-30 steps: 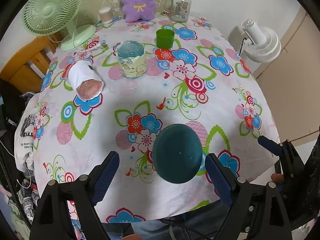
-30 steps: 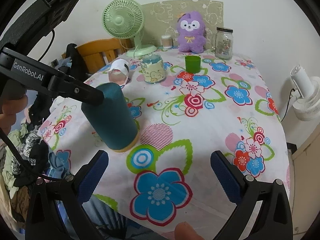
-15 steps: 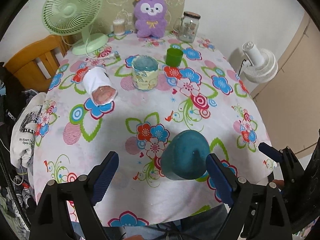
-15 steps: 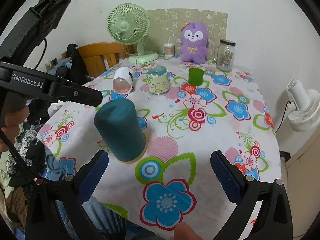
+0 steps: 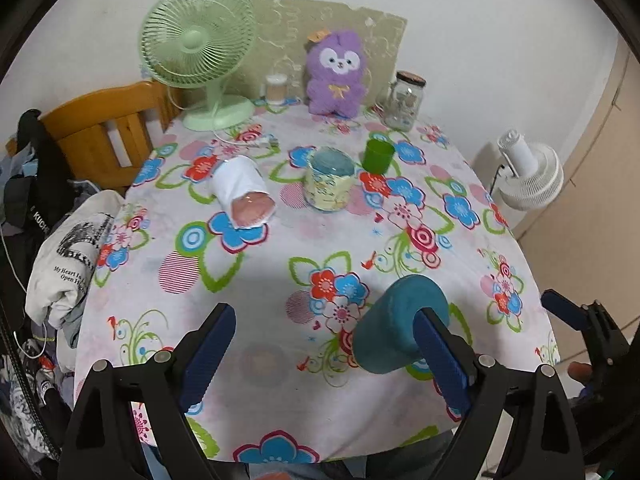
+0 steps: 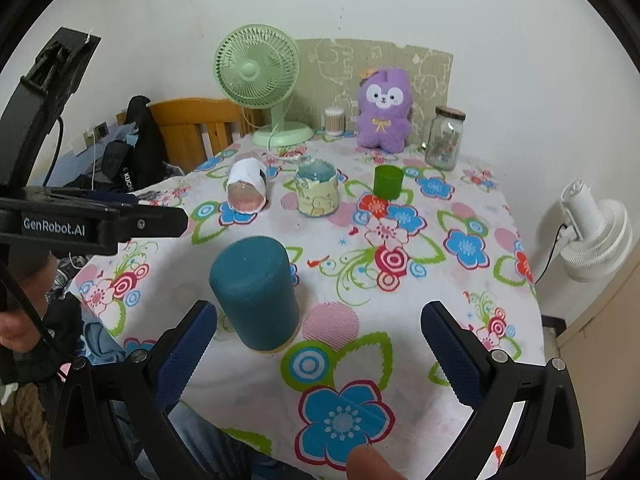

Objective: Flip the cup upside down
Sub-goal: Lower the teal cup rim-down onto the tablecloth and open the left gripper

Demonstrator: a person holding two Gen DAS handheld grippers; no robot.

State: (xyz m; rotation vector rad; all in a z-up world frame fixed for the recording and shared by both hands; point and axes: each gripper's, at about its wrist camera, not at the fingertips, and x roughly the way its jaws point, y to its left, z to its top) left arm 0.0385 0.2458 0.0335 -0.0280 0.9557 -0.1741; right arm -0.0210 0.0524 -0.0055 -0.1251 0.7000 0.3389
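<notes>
A teal cup stands upside down on the flowered tablecloth near the front edge, closed base up; it also shows in the right wrist view. My left gripper is open and empty, hanging just in front of the table edge, with the cup behind its right finger. My right gripper is open and empty, with the cup just inside its left finger. The left gripper's body shows at the left of the right wrist view.
A white cup lies on its side. A yellow patterned mug, a small green cup, a green fan, a purple plush and a glass jar stand further back. A wooden chair is left, a white fan right.
My left gripper has drawn back and away from the teal cup, which now stands free on the table. The right gripper has pulled back slightly.
</notes>
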